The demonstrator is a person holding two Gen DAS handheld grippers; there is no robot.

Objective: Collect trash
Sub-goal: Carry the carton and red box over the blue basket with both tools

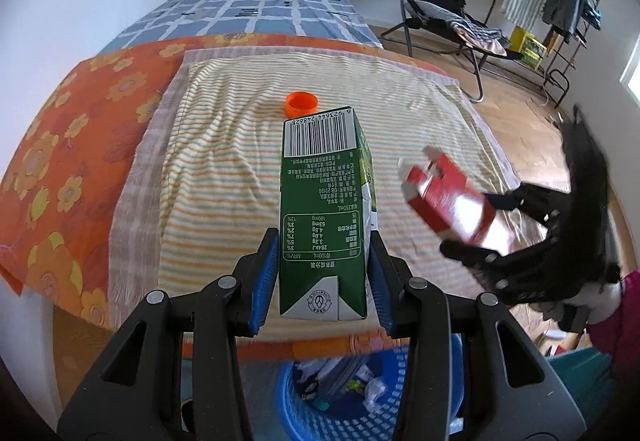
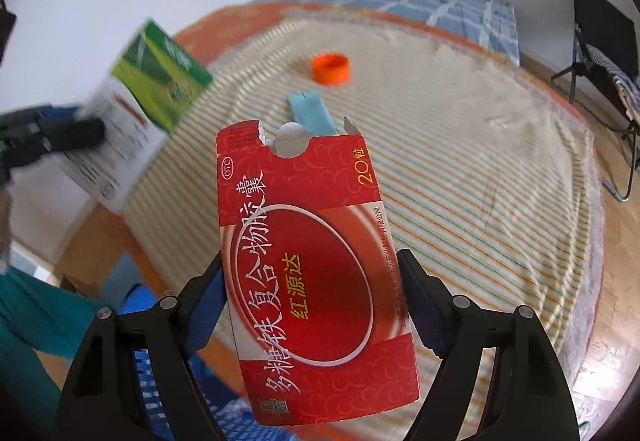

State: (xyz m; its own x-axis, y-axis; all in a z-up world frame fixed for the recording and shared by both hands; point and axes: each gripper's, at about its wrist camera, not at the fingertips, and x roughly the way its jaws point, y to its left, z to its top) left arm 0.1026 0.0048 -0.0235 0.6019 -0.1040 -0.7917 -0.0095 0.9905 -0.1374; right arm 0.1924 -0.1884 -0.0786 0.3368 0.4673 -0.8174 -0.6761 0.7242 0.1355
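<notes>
My left gripper [image 1: 322,265] is shut on a green milk carton [image 1: 324,209] and holds it above the near edge of the striped towel [image 1: 224,177]. The carton also shows at the left of the right wrist view [image 2: 132,121]. My right gripper [image 2: 316,305] is shut on a red medicine box [image 2: 312,261], also in the air; the box shows blurred at the right of the left wrist view [image 1: 452,201]. An orange bottle cap [image 1: 302,103] lies on the towel, and shows in the right wrist view [image 2: 331,69]. A small blue packet [image 2: 312,113] lies near it.
A blue mesh basket [image 1: 312,413] holding scraps sits on the floor below the table's near edge. An orange floral cloth [image 1: 72,145] covers the table. Behind stand a bed [image 1: 256,13] with a folded quilt, a black folding chair [image 1: 440,13] and a clothes rack [image 1: 560,1].
</notes>
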